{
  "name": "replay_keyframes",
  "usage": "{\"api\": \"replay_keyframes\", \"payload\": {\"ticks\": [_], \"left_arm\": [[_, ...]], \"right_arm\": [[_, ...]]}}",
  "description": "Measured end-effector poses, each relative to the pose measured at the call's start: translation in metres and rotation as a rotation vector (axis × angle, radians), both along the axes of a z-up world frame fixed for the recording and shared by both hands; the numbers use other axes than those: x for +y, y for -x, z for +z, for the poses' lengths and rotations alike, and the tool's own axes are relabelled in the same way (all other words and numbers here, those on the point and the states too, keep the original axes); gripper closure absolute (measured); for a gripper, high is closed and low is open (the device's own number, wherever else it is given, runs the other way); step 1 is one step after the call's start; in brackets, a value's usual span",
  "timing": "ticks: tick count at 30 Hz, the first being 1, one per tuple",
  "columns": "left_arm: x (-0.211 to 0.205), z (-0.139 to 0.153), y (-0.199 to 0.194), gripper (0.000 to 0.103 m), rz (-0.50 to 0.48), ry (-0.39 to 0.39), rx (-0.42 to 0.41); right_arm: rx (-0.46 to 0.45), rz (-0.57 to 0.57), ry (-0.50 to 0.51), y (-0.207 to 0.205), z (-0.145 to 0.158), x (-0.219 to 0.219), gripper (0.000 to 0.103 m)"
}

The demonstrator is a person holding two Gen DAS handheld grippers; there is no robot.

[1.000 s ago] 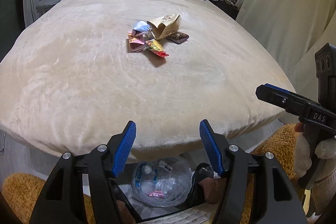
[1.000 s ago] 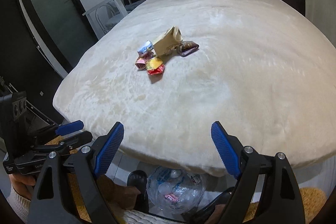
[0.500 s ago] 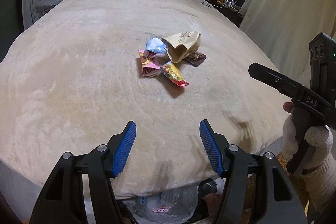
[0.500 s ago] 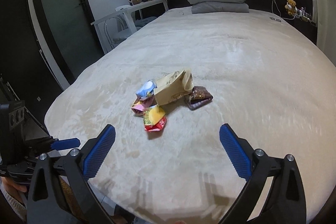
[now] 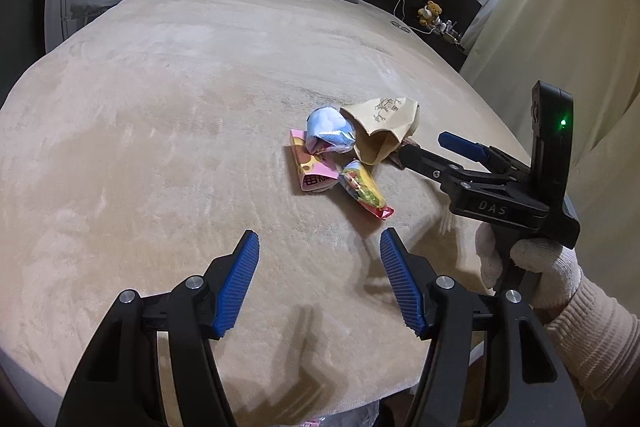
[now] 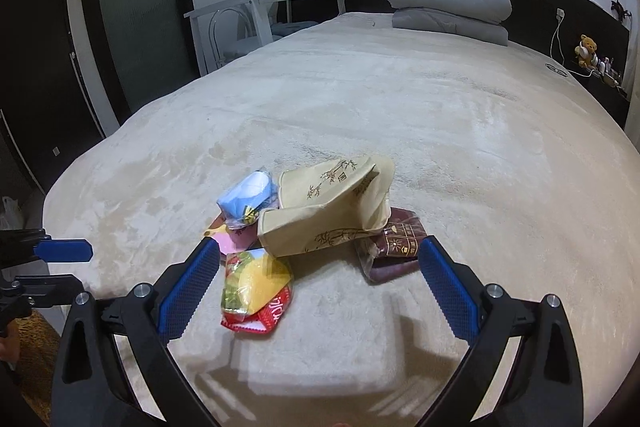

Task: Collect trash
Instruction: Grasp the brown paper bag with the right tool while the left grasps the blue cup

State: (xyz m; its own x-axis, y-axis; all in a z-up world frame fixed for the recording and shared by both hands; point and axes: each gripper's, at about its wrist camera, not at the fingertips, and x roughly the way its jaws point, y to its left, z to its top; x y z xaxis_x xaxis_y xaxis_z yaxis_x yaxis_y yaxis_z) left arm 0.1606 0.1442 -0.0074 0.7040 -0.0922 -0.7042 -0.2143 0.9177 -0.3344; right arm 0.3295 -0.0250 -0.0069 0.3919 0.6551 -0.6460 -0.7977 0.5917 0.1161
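The wide bed under its plush beige blanket [image 6: 460, 115] now fills both views, both claws having come in over its near edge toward the trash heaped mid-bed. The right claw [image 6: 318, 269] has just spread wide, empty, flanking the tan printed paper bag [image 6: 324, 211] and red-and-yellow snack wrapper [image 6: 254, 291], so a first grab looks near. The left claw [image 5: 319, 277] hangs half-parted, empty; the bag's contents are hidden.
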Motion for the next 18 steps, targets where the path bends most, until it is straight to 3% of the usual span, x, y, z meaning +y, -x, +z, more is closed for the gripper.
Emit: {"api": "replay_keyframes", "payload": {"ticks": [10,13,15,18], "left_arm": [[0.013,-0.01,-0.011,0.041,0.011,0.005,0.003],[0.011,-0.012,-0.012,0.041,0.011,-0.02,0.012],[0.01,-0.012,-0.013,0.041,0.011,-0.031,0.013],[0.009,-0.013,-0.014,0.041,0.007,-0.041,0.011]], "right_arm": [[-0.053,0.016,0.059,-0.015,-0.019,0.028,0.006],[-0.072,-0.001,0.065,-0.02,-0.021,0.03,0.013],[-0.058,-0.003,0.06,-0.024,-0.022,0.029,0.032],[-0.064,-0.001,0.071,-0.025,-0.023,0.028,0.034]]}}
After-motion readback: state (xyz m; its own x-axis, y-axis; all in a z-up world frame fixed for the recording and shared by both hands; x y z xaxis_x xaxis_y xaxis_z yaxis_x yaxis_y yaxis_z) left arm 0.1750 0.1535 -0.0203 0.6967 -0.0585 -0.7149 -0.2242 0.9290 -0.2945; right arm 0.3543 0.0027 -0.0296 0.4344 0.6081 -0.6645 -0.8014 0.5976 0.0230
